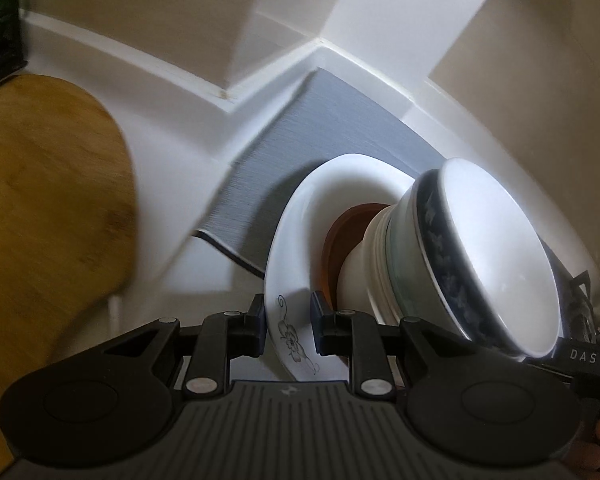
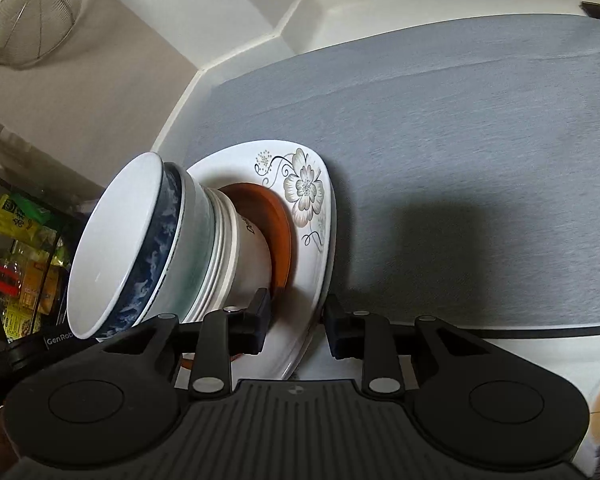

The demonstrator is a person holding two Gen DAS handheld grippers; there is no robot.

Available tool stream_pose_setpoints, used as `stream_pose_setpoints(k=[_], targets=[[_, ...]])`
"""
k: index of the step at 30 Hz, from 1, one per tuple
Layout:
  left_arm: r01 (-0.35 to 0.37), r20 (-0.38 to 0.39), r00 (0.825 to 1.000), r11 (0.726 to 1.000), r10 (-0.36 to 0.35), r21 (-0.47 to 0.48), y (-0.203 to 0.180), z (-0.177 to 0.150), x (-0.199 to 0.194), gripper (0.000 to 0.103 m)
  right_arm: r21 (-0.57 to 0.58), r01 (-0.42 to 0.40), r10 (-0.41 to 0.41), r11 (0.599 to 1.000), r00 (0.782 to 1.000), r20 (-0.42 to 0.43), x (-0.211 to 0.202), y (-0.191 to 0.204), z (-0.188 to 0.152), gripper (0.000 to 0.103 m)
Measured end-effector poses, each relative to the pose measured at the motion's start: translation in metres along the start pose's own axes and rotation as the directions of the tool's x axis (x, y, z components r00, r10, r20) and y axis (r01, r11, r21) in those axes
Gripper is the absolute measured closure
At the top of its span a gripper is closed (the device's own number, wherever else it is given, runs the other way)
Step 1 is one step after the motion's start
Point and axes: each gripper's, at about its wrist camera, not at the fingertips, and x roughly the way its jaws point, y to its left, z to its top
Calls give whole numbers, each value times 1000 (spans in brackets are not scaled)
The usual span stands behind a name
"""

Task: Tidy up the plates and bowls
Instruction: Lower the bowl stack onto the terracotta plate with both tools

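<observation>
A white plate with a grey flower pattern [image 2: 304,188] carries a stack: a brown saucer [image 2: 276,216], then several nested white bowls, topped by a blue-rimmed bowl [image 2: 112,240]. My right gripper [image 2: 298,326] is shut on the plate's near rim, one finger above it and one below. From the opposite side, my left gripper [image 1: 288,328] is shut on the same plate [image 1: 296,216], gripping its rim beside a small flower mark. There the saucer [image 1: 336,240] and blue-rimmed bowl [image 1: 492,248] stand to the right. The plate hangs over a grey mat [image 2: 460,160]; whether it touches the mat I cannot tell.
A wooden board [image 1: 48,220] lies on the white counter to the left of the mat. A wire strainer [image 2: 24,12] hangs on the wall. A dark shelf with food packets [image 2: 20,248] stands beyond the bowls. White raised ledges [image 1: 228,92] border the mat at the back.
</observation>
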Motion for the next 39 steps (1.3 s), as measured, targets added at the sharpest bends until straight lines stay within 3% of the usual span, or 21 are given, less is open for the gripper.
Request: stream_pose_setpoints(k=[14, 16, 18, 19, 26, 31, 39], targets=[[50, -16, 999, 995, -49, 84, -105, -14, 38, 78, 43, 87, -90, 995, 994, 57, -56, -73, 17, 73], [52, -15, 999, 994, -51, 94, -118, -16, 43, 78, 43, 100, -102, 994, 993, 67, -65, -83, 20, 75], [54, -13, 999, 994, -53, 98, -127, -17, 47, 78, 34, 126, -128, 991, 989, 68, -71, -93, 23, 88], [55, -12, 998, 993, -54, 102, -132, -19, 49, 77, 34, 121, -124, 992, 990, 70, -74, -99, 24, 88], [19, 19, 1000, 993, -21, 118, -150, -29, 52, 75, 7, 114, -114, 993, 991, 72, -83, -116, 26, 88], [-19, 29, 999, 990, 15, 141, -158, -31, 50, 74, -51, 136, -132, 989, 988, 79, -75, -112, 26, 80], [-48, 34, 998, 988, 43, 146, -165, -28, 49, 72, -99, 129, -121, 987, 989, 84, -77, -111, 26, 84]])
